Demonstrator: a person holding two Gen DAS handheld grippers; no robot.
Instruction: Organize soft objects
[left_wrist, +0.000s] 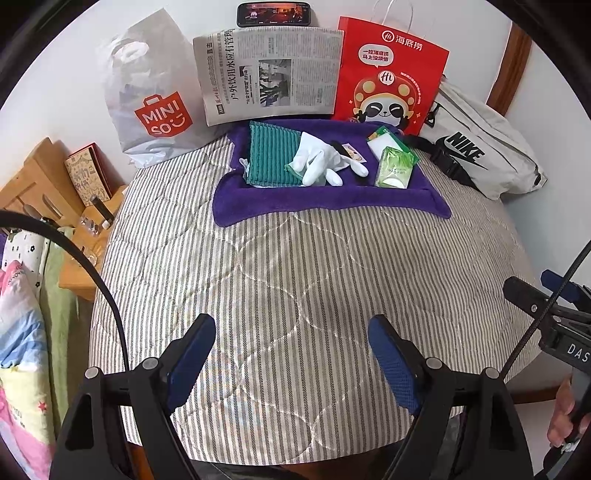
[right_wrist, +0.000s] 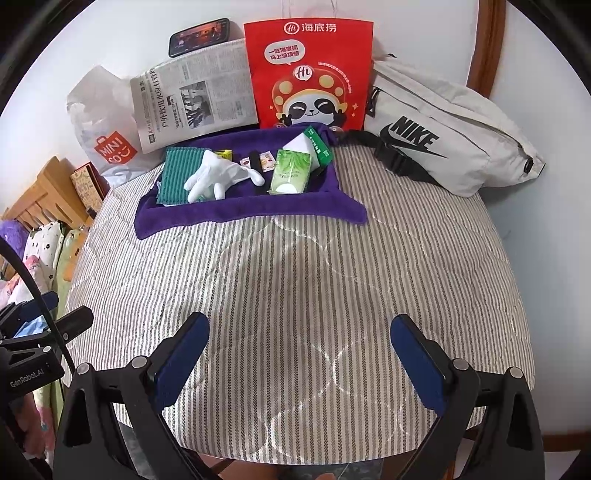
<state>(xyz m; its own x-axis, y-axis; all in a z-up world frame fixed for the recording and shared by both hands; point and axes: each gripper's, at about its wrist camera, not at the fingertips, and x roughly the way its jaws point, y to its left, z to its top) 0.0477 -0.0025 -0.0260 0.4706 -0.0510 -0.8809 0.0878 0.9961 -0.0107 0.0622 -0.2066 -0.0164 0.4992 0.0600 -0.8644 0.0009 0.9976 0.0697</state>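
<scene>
A purple towel (left_wrist: 317, 201) (right_wrist: 236, 214) lies at the far side of the striped table cover. On it lie a green striped cloth (left_wrist: 271, 155) (right_wrist: 177, 173), a white glove (left_wrist: 317, 160) (right_wrist: 214, 177), a green tissue pack (left_wrist: 394, 168) (right_wrist: 290, 171), a green-and-white box (left_wrist: 386, 142) (right_wrist: 314, 146) and small sachets (left_wrist: 352, 151) (right_wrist: 266, 162). My left gripper (left_wrist: 291, 354) is open and empty over the near part of the cover. My right gripper (right_wrist: 299, 350) is open and empty there too; it also shows at the left wrist view's right edge (left_wrist: 546, 306).
Against the back wall stand a white Miniso bag (left_wrist: 147, 96) (right_wrist: 103, 125), a newspaper (left_wrist: 269, 74) (right_wrist: 192, 99), a phone (left_wrist: 273, 14) (right_wrist: 199, 35), a red paper bag (left_wrist: 388, 74) (right_wrist: 310, 74) and a grey Nike bag (left_wrist: 480, 147) (right_wrist: 450, 136). A wooden rack (left_wrist: 48, 177) and bedding are at left.
</scene>
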